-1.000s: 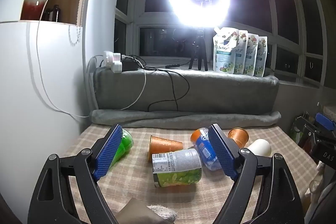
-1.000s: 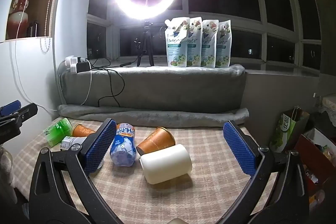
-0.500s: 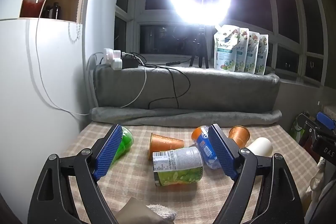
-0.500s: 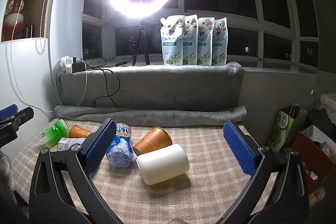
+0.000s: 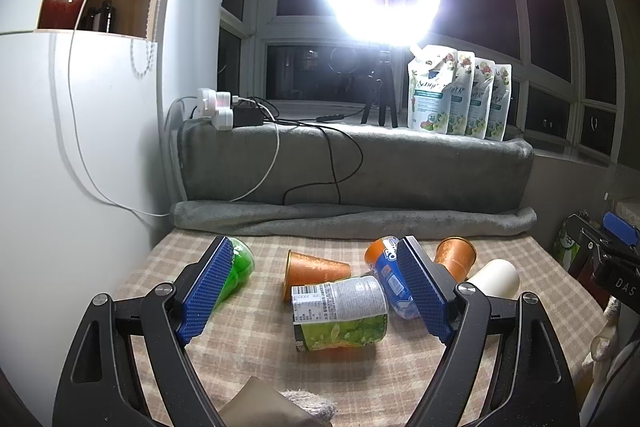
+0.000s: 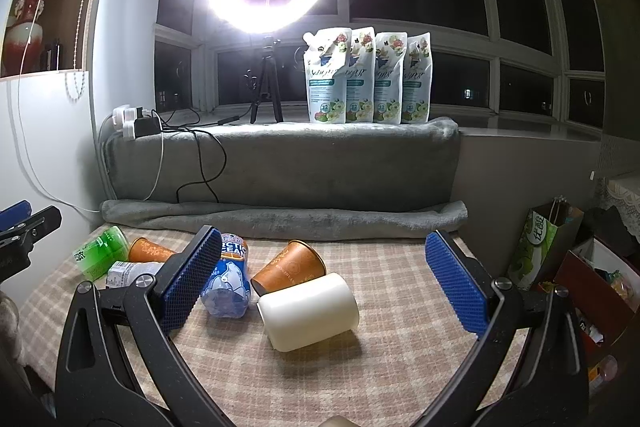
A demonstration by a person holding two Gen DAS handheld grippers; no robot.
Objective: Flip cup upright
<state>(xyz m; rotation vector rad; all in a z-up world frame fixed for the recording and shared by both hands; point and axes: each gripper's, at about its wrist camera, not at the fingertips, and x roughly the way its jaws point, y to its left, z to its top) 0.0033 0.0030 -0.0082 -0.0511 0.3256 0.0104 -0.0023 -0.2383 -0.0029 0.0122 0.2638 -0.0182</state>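
While both tongs hover spread and empty, left gripper [image 5: 316,297] and right gripper [image 6: 326,285], nothing is righted: white cup [image 6: 308,313] lies sideways on checked cloth [image 6: 380,367], touching an orange cup [image 6: 289,267]. Flip not begun.

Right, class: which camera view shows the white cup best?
The right wrist view: the white cup lies on its side, whole and close, between the open right gripper fingers. The left wrist view shows only part of it, farther off, behind a gripper finger.
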